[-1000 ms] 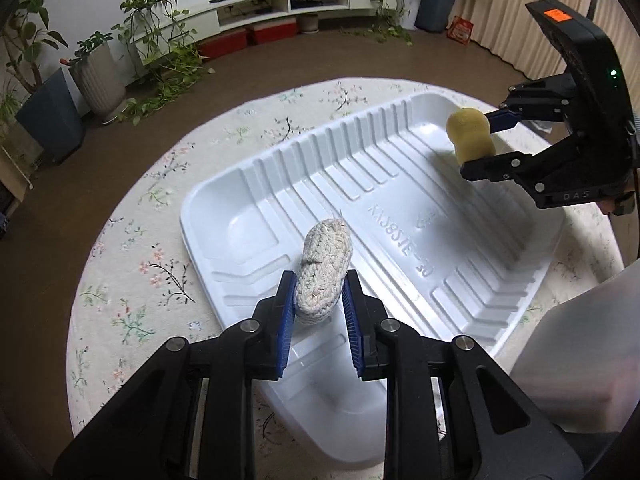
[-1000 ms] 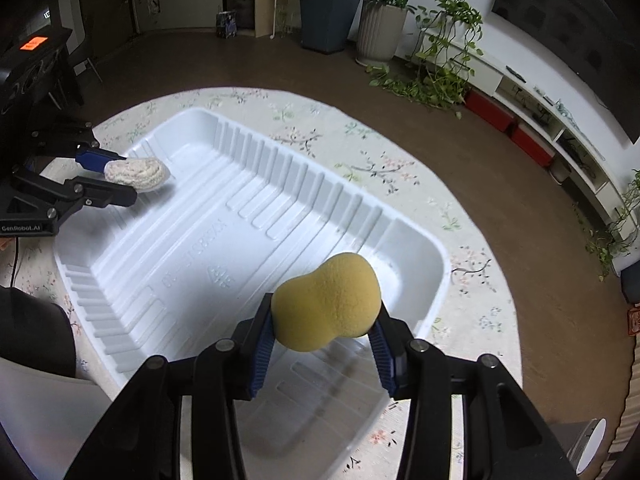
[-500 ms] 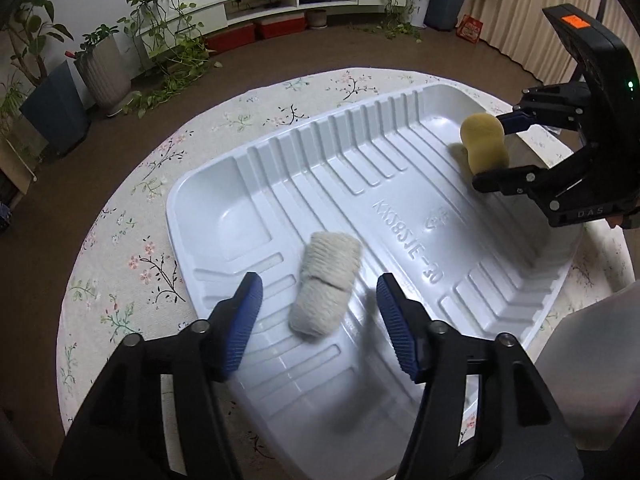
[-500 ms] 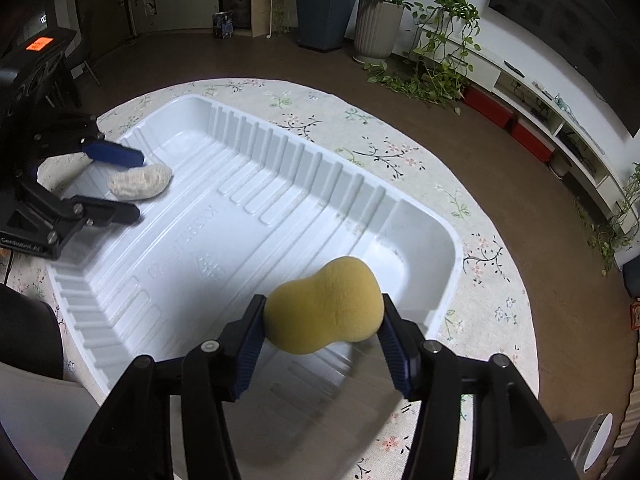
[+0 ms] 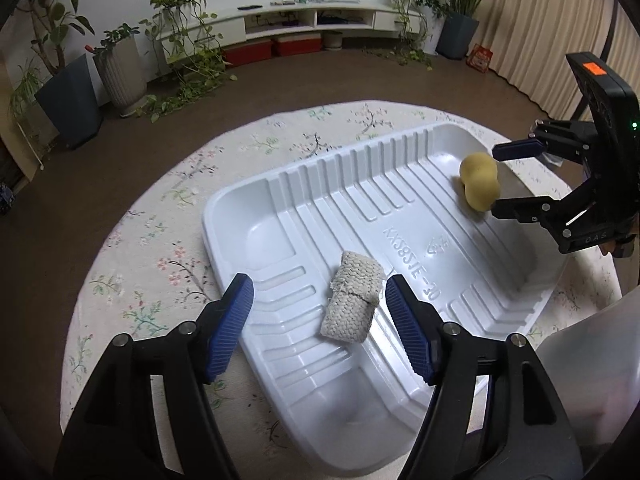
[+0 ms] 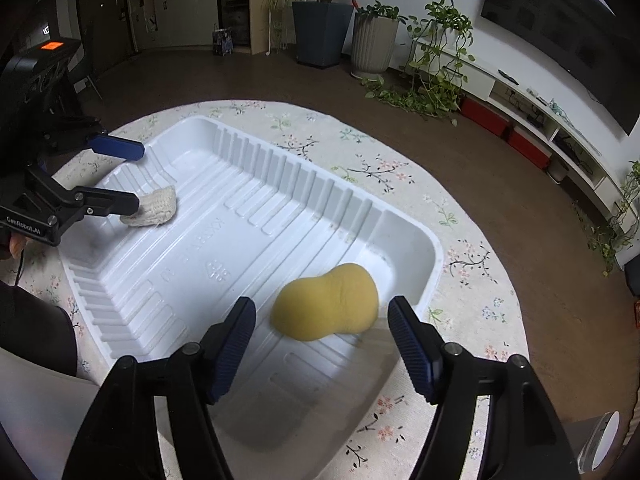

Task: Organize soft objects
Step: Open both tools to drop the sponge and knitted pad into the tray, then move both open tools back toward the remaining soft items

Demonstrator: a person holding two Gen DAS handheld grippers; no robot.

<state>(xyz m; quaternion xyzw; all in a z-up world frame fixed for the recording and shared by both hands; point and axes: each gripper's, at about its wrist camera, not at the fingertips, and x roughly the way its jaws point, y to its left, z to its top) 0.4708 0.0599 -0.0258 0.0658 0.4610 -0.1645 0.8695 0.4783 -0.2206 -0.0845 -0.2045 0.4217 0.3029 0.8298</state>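
White tray [image 5: 240, 216]: woven pad [image 5: 352, 300] at near end, yellow sponge [image 6: 326, 302] at far end. Left claw [image 5: 320, 322] and right claw [image 6: 322, 334]: spread, empty. Placement seemingly complete.

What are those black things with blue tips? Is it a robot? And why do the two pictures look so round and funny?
It isn't a whole robot. A person holds two grabbing tools, one in each hand. Each tool has a claw with two blue-tipped fingers, and a little camera that looks out along them. That camera bends the picture, so everything looks round.

One picture comes from the left claw, the other from the right claw. Each one can also see the other claw across from it.

On the flowery tablecloth sits a big white tray. Inside it lie two soft things: a knitted grey-white roll and a yellow sponge shaped like a peanut.

Right now nothing is held. Both claws are wide open, with each soft thing lying loose in the tray between the fingers.
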